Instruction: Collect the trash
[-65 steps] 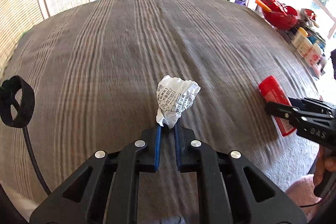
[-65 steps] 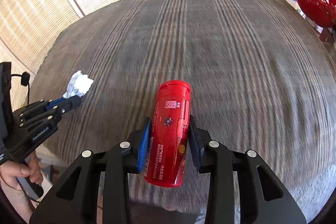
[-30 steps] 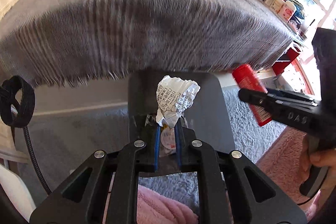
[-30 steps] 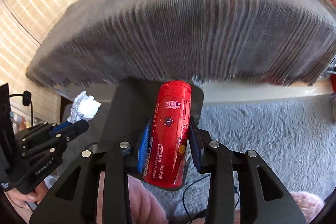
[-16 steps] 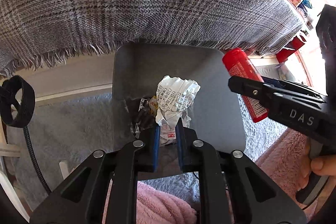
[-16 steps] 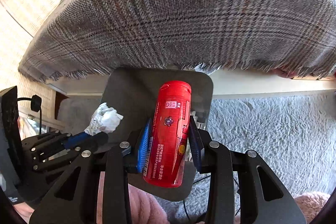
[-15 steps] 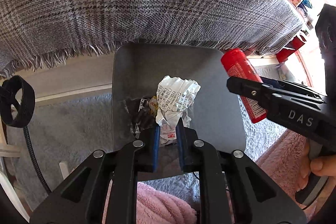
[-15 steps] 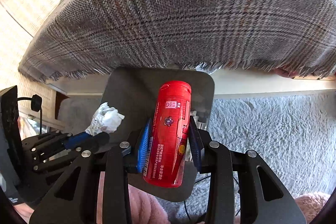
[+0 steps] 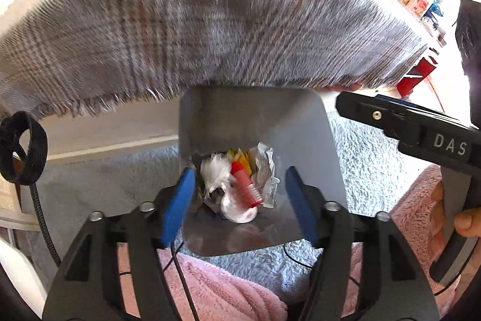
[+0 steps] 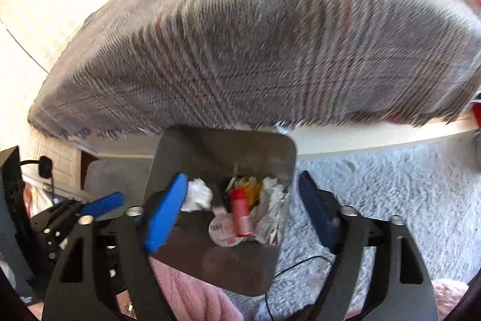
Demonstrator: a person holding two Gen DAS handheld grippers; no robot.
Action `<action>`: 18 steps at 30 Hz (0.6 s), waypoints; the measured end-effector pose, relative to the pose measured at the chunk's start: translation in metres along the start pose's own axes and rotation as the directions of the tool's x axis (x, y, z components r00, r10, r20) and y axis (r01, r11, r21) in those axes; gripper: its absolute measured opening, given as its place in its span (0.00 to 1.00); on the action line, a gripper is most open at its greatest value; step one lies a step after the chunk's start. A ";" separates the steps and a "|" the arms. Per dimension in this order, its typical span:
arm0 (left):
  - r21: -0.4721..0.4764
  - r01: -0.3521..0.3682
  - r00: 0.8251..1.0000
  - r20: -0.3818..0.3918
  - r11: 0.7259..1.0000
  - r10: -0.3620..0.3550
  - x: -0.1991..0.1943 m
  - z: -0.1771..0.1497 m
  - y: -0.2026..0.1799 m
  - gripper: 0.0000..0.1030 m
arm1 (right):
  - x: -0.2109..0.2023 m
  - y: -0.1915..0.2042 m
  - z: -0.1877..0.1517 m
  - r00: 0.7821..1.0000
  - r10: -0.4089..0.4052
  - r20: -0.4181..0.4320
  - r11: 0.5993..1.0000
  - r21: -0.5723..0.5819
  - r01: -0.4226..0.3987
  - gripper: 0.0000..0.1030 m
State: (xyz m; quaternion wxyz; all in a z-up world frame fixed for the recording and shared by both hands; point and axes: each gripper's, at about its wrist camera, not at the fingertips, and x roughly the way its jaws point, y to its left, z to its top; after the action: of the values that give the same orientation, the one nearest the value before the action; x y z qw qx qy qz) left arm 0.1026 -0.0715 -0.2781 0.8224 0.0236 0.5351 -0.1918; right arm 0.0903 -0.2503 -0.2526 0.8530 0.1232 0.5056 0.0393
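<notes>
Below both of your tools sits the grey bin (image 9: 303, 122), on the pale carpet (image 9: 354, 146) just in front of the plaid-covered desk (image 9: 210, 29), and the 2 pieces you carried over are inside it. The red can (image 9: 246, 183) lies on the heap at the bottom, tilted, with the crumpled paper ball (image 9: 214, 175) just beside it on its left; the right wrist view shows the same pair, red can (image 10: 240, 213) and paper ball (image 10: 197, 197), among foil, a yellow wrapper and a round white lid.

Your left tool (image 9: 237, 199) has its jaws spreading apart with nothing between the blue pads; only the bin's contents show through the gap. Your right tool (image 10: 242, 208) is likewise opening, wide, and holds nothing. In the left wrist view your right hand (image 9: 451, 212) grips the handle of the right tool off to the side of the bin.

So this drop looks finished: both items have landed and neither tool has hold of anything. As for what remains, the part of the desk cloth that shows is blurred but carries no loose trash that I can make out. Much of the desk and the floor around is out of view, so I cannot tell whether more rubbish is waiting. Clutter at the far right edge is too small to judge.
</notes>
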 end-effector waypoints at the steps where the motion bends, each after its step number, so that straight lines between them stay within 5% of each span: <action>1: 0.002 -0.006 1.000 0.013 1.000 0.006 -0.007 0.001 0.001 0.69 | -0.006 0.001 0.000 1.000 -0.006 0.015 1.000 -0.003 0.006 0.92; 5: 0.014 -0.045 0.996 0.081 0.999 0.043 -0.040 0.002 -0.001 0.92 | -0.036 0.002 0.003 0.997 -0.020 0.078 1.000 -0.008 0.021 0.97; 11: 0.010 -0.050 0.986 0.162 0.999 0.047 -0.080 -0.003 -0.012 0.92 | -0.084 0.011 0.008 0.984 -0.036 0.175 0.999 -0.021 0.040 0.97; 18: -0.016 -0.093 0.951 0.294 0.996 0.094 -0.147 -0.004 -0.013 0.92 | -0.157 0.016 0.005 0.937 -0.067 0.342 0.996 -0.039 0.086 0.97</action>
State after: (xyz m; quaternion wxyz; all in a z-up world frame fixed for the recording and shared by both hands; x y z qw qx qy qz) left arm 0.0423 -0.0396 -0.1470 0.9011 0.0191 0.4050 -0.1535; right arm 0.0196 -0.2655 -0.1126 0.9314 0.0854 0.3539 -0.0022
